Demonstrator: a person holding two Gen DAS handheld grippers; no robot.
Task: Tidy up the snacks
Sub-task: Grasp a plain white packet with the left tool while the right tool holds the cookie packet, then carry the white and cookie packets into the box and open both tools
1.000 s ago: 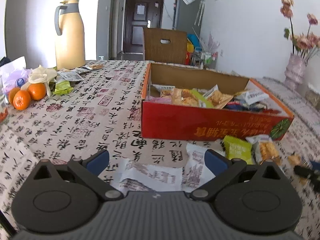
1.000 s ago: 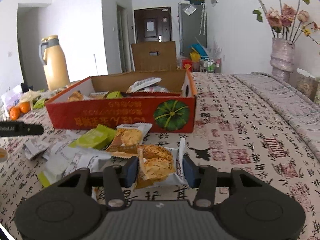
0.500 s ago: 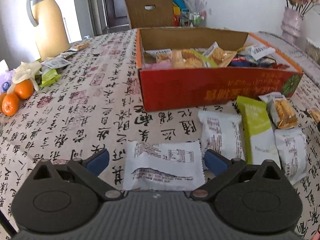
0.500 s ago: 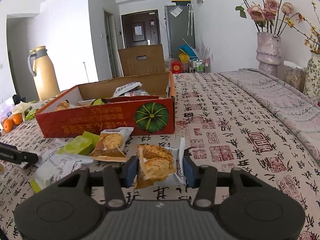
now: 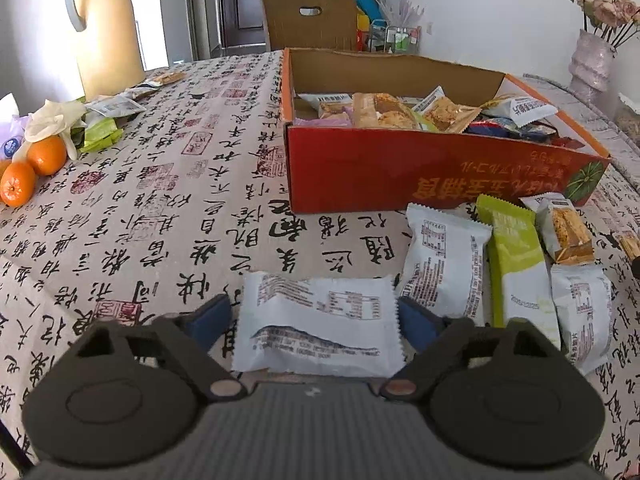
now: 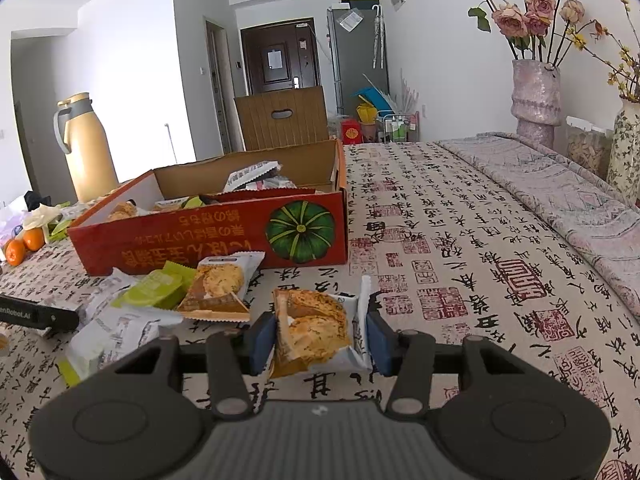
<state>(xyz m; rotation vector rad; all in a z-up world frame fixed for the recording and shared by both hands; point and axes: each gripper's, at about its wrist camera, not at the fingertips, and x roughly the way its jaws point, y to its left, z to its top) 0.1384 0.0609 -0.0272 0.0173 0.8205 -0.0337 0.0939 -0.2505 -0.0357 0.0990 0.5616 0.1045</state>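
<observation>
Now I grab two snacks.
My left tool (image 5: 314, 316) is closing around a white packet (image 5: 318, 334); my right tool (image 6: 318, 340) pinches a cake packet (image 6: 314, 330) for the red box (image 6: 208, 240).

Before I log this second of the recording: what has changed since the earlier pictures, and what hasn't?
The left claw tipped down over the white packet, which now lies whole between its pads; its jaws are closing, not yet gripping. The red box climbed in that view. The right claw stays clamped on the pastry packet; the loose snacks on the table lie as before.
</observation>
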